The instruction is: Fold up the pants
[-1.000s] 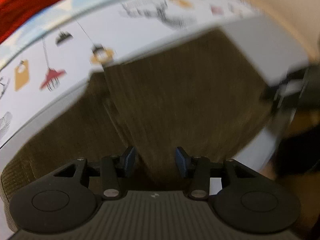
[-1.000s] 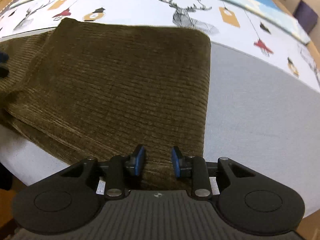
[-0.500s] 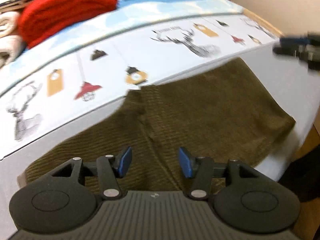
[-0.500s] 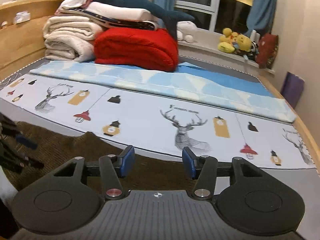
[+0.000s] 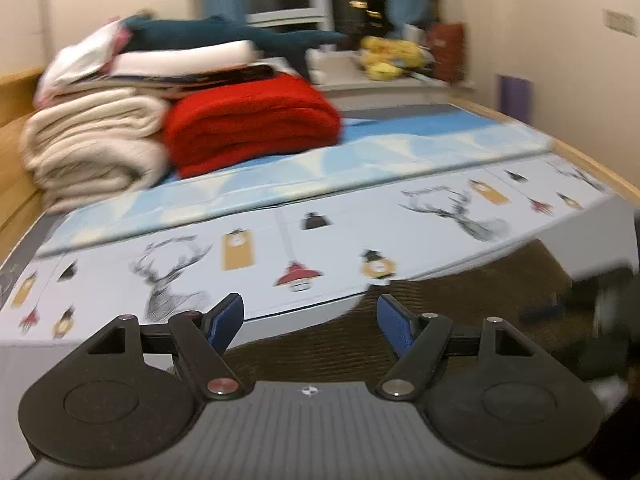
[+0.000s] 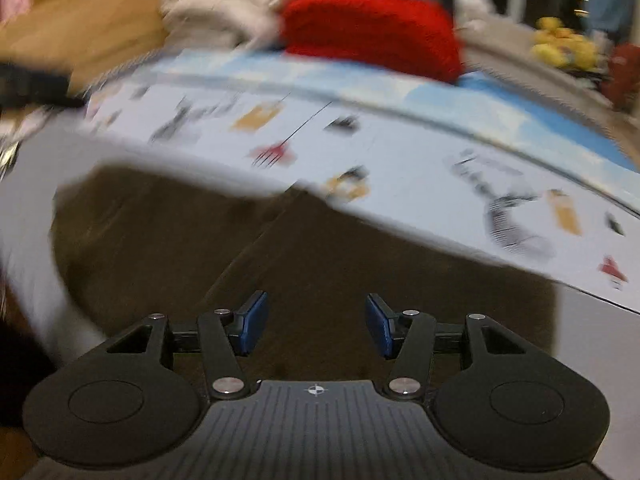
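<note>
Pants (image 6: pixel 320 248) lie folded on the bed (image 5: pixel 328 276), beneath both hand-held grippers: left (image 5: pixel 310 322) just widened, right (image 6: pixel 316 326) released, nothing between the jaws.

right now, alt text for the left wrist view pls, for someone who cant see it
The open left gripper, nothing between its blue pads, hangs over brown corduroy pants lying on a bed. Behind lie a deer-print sheet, a folded red blanket and stacked cream blankets.
</note>
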Action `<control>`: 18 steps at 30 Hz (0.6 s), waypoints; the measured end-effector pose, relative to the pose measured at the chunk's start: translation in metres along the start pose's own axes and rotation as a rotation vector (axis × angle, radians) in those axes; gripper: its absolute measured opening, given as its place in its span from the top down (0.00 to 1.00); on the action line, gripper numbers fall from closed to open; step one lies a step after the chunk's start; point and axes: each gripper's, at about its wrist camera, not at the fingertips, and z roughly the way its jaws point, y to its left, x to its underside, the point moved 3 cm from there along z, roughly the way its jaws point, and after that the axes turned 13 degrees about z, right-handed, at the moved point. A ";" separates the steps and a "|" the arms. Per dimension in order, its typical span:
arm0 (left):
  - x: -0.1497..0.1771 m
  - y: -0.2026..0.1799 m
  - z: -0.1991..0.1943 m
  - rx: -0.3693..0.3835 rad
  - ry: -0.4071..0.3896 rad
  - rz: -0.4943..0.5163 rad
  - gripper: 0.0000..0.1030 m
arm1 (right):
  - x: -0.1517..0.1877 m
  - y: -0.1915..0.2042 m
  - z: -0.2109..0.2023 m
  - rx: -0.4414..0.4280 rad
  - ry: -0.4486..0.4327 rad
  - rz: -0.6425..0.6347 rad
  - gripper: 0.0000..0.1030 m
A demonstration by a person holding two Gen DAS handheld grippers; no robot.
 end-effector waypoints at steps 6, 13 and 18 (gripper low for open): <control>0.018 0.016 0.007 -0.027 0.083 -0.038 0.24 | 0.022 0.031 0.031 -0.024 0.170 -0.187 0.48; 0.048 0.053 0.026 0.032 0.224 -0.186 0.24 | 0.014 0.037 0.042 -0.049 0.200 -0.151 0.48; 0.067 0.082 0.027 0.060 0.249 -0.308 0.37 | -0.012 0.032 0.026 -0.085 0.071 -0.026 0.48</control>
